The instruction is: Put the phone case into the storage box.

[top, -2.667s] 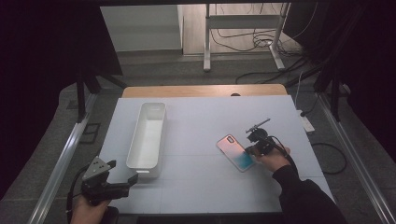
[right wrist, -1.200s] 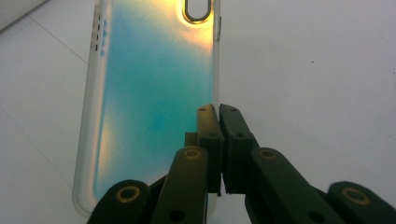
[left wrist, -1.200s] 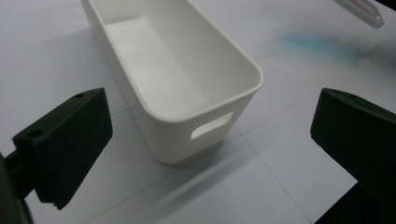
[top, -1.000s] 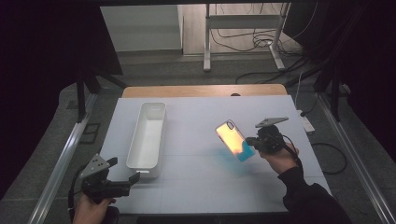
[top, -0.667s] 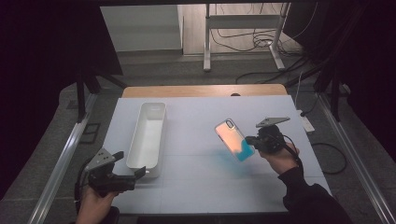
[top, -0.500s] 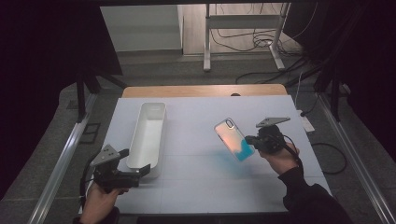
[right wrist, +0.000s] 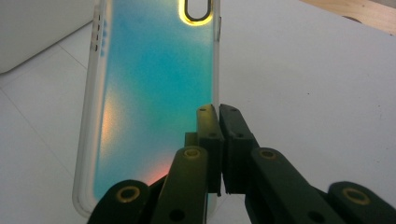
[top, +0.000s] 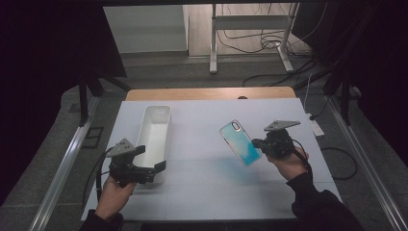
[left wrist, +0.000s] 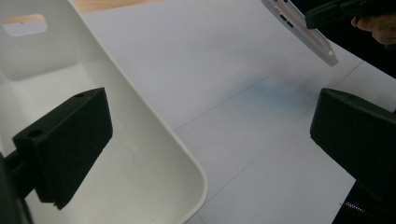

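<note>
In the high view, the right gripper (top: 260, 143) holds a phone case (top: 240, 143) lifted off the white bench (top: 207, 192), tilted with its camera cutout toward 11 o'clock. The white bin (top: 155, 135) lies toward 9 o'clock from it, likely its destination. The left gripper (top: 156, 169) sits at the bin's near end, probably to steady it.

In the left gripper view, its jaws stand wide open, straddling the bin's corner wall (left wrist: 154, 116), touching nothing.

In the right gripper view, the jaws pinch shut on the phone case's (right wrist: 154, 93) thin side edge, so the case hangs free for placing.
</note>
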`<state>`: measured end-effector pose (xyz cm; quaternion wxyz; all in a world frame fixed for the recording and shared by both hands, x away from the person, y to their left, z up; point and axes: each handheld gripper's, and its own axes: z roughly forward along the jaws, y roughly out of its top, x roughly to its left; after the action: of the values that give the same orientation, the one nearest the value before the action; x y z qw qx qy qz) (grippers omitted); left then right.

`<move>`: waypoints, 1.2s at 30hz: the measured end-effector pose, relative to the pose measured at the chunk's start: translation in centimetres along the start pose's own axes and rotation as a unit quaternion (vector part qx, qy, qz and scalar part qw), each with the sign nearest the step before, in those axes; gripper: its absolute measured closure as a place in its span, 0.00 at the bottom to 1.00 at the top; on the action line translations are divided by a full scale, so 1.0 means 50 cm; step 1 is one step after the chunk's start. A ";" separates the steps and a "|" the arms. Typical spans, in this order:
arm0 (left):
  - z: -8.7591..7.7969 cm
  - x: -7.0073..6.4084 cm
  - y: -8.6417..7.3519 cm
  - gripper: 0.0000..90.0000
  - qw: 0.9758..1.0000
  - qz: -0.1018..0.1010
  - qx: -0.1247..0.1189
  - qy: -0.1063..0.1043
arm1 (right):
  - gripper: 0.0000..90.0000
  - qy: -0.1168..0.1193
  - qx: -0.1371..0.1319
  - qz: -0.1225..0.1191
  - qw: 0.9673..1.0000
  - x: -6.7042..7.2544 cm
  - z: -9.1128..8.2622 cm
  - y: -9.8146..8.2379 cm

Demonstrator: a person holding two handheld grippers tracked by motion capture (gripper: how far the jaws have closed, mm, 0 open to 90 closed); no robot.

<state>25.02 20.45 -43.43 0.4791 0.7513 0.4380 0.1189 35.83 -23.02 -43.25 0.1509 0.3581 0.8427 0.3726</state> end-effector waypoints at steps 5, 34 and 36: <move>0.015 -0.003 0.010 0.00 1.000 0.001 0.006 -0.015 | 0.98 -0.001 -0.004 0.000 1.000 0.000 -0.002 0.001; 0.120 -0.027 0.071 0.00 0.995 -0.001 0.031 -0.097 | 0.98 0.003 -0.033 -0.015 0.999 0.025 -0.009 0.017; 0.129 -0.030 0.076 0.00 0.994 -0.002 0.033 -0.104 | 0.98 0.004 -0.035 -0.017 0.999 0.027 -0.009 0.018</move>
<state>30.08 14.71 -43.27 0.4974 0.7742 0.3906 0.0247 35.09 -21.85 -42.25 0.1662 0.3372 0.8356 0.4005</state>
